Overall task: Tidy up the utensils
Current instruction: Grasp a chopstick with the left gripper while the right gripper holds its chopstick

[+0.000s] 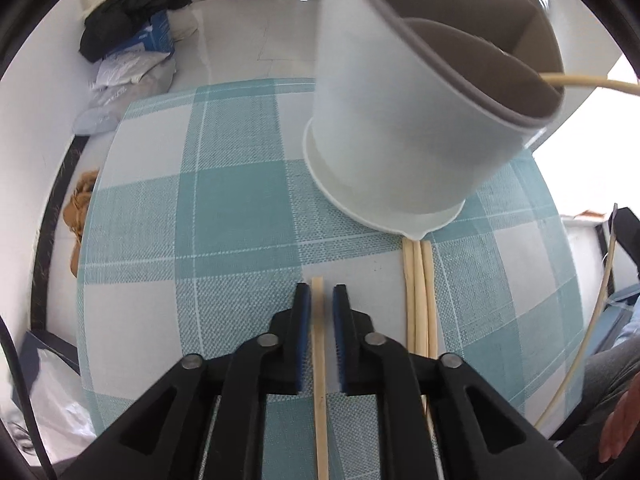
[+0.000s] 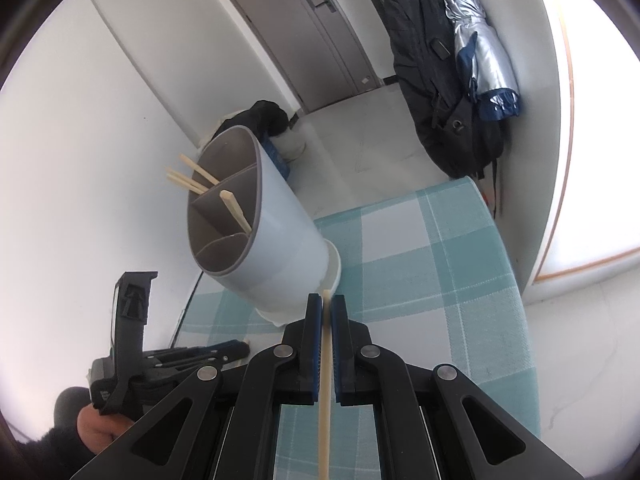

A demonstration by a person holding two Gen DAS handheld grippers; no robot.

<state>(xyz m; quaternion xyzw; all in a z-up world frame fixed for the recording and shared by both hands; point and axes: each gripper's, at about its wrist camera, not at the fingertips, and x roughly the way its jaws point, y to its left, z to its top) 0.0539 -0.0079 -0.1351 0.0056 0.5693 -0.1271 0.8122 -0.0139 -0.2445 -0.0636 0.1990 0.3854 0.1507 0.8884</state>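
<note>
A pale blue utensil holder [image 1: 396,120] with grey inner compartments stands on the checked tablecloth [image 1: 224,208]. My left gripper [image 1: 320,294] is low over the cloth, its jaws slightly apart around a single chopstick [image 1: 319,344] lying there. Three more chopsticks [image 1: 419,292] lie side by side to the right, ends at the holder's base. In the right wrist view the holder [image 2: 280,248] holds several chopsticks [image 2: 236,210]. My right gripper [image 2: 326,306] is shut on a chopstick [image 2: 325,380], above the table beside the holder. The left gripper [image 2: 208,354] shows at lower left.
The table edge runs close on the left in the left wrist view, with bags and clothing [image 1: 132,40] on the floor beyond. A dark bag and a folded umbrella [image 2: 480,56] hang by the wall past the table's far end. A grey door [image 2: 304,32] is behind.
</note>
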